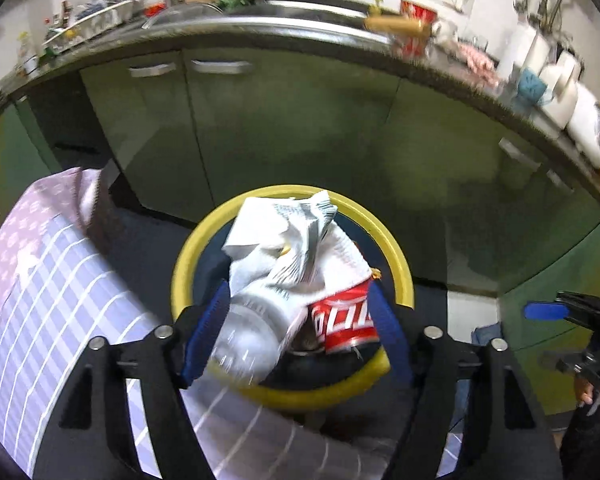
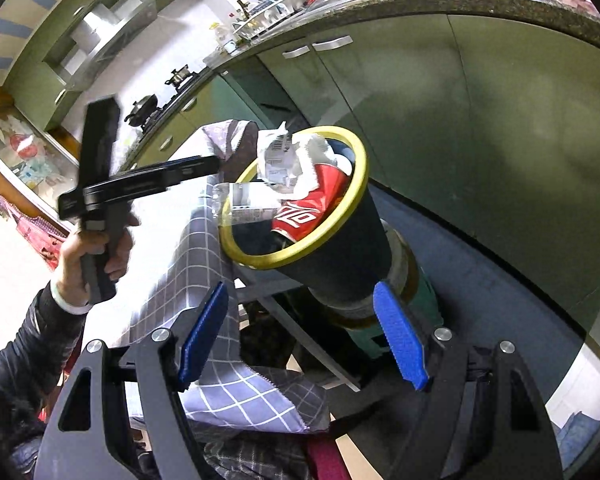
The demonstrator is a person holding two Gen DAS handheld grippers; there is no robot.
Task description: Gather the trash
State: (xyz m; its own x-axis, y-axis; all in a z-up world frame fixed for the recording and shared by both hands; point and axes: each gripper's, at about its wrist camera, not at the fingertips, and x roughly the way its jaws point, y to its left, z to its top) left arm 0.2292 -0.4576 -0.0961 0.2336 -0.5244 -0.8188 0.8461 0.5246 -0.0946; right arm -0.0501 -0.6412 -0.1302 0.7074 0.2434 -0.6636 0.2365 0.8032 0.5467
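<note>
A black trash bin with a yellow rim (image 1: 400,264) (image 2: 356,184) stands beside the table edge. It is full: a crumpled white wrapper (image 1: 284,240) (image 2: 278,152), a crushed red can (image 1: 346,318) (image 2: 308,208) and a clear plastic bottle (image 1: 246,338) (image 2: 244,204) stick out of it. My left gripper (image 1: 300,332) is open right above the bin's mouth, fingers on either side of the trash, gripping nothing. My right gripper (image 2: 300,340) is open and empty, below and in front of the bin.
A table with a purple checked cloth (image 1: 40,280) (image 2: 204,264) sits left of the bin. Green kitchen cabinets (image 1: 300,132) (image 2: 460,120) stand behind, under a cluttered counter (image 1: 500,68). The hand holding the left gripper (image 2: 100,248) is at the left.
</note>
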